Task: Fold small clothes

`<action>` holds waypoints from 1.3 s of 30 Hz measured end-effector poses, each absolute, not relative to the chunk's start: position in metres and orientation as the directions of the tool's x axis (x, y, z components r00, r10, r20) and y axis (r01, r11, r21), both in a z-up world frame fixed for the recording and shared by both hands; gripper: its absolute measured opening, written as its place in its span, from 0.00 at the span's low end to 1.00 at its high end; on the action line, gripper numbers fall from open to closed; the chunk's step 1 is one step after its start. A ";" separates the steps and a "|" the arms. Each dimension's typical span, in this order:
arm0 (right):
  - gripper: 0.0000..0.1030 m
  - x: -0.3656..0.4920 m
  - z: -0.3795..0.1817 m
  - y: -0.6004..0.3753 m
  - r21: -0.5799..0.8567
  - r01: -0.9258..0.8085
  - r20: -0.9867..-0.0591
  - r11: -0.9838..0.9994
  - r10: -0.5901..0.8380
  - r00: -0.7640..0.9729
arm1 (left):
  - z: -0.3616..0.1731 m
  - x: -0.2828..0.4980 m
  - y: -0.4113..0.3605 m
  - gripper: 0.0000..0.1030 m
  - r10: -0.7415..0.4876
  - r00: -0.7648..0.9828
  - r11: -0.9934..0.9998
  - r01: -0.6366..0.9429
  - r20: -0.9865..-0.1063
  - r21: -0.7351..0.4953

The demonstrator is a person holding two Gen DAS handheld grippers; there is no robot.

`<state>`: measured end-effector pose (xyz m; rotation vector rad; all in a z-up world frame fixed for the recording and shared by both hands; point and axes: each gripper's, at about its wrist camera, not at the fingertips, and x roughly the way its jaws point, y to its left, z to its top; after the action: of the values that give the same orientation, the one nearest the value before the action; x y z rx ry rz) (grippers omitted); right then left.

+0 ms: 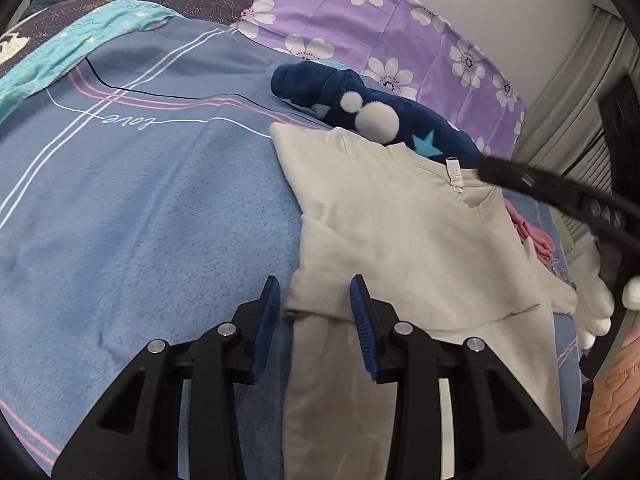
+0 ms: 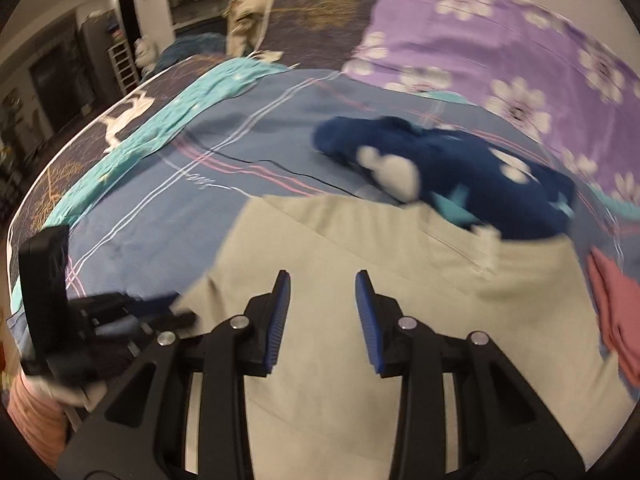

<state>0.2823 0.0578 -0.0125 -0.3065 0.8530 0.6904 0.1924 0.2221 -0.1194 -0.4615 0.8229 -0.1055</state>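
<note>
We see the left gripper [image 1: 316, 300] spread over the cream shirt's [image 1: 400, 232] left edge. Right gripper [image 2: 322, 296] also spread, above the shirt on the blue blanket [image 1: 140, 200].

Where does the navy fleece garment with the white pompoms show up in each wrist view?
Left wrist: navy fleece garment upper centre, behind the cream shirt.
Right wrist: centre right, blurred, beyond the cream shirt.
Shared landmark: purple floral pillow.

Left gripper [image 1: 314, 294], jaws apart, over cream garment [image 1: 404, 240] on blue blanket [image 1: 140, 208].
</note>
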 end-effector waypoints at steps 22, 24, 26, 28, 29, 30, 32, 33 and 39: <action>0.01 0.361 -0.078 0.188 0.074 -0.553 -0.846 0.830 0.346 0.407 | -0.121 0.164 0.240 0.00 -0.098 0.731 0.907 -0.213 -0.675 -0.363; 0.04 0.365 -0.084 0.184 0.141 -0.576 -0.850 0.805 0.397 0.347 | -0.130 0.170 0.250 0.00 -0.150 0.708 0.880 -0.223 -0.690 -0.420; 0.16 0.362 -0.078 0.169 0.187 -0.564 -0.838 0.804 0.431 0.336 | -0.130 0.168 0.254 0.00 -0.168 0.718 0.868 -0.217 -0.675 -0.447; 0.28 0.351 -0.063 0.149 0.220 -0.563 -0.807 0.796 0.473 0.354 | -0.127 0.169 0.251 0.00 -0.155 0.719 0.879 -0.213 -0.678 -0.426; 0.29 0.340 -0.052 0.133 0.225 -0.574 -0.787 0.788 0.494 0.369 | -0.127 0.169 0.250 0.00 -0.156 0.720 0.883 -0.205 -0.677 -0.421; 0.29 0.327 -0.043 0.115 0.225 -0.590 -0.774 0.776 0.510 0.375 | -0.126 0.169 0.249 0.00 -0.160 0.723 0.886 -0.195 -0.673 -0.420; 0.29 0.303 -0.035 0.081 0.205 -0.606 -0.768 0.768 0.510 0.387 | -0.126 0.167 0.247 0.00 -0.171 0.728 0.887 -0.180 -0.663 -0.426; 0.29 0.289 -0.033 0.055 0.204 -0.604 -0.766 0.770 0.510 0.391 | -0.127 0.168 0.247 0.00 -0.183 0.730 0.884 -0.171 -0.659 -0.434; 0.25 0.258 -0.088 -0.072 0.261 -0.416 -0.831 0.871 0.422 0.363 | -0.120 0.174 0.261 0.29 -0.300 0.759 0.802 -0.128 -0.578 -0.584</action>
<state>0.2576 -0.0717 -0.0878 0.0066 1.0709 0.5395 0.1737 0.2611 -0.1204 -0.6474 0.7149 -0.1007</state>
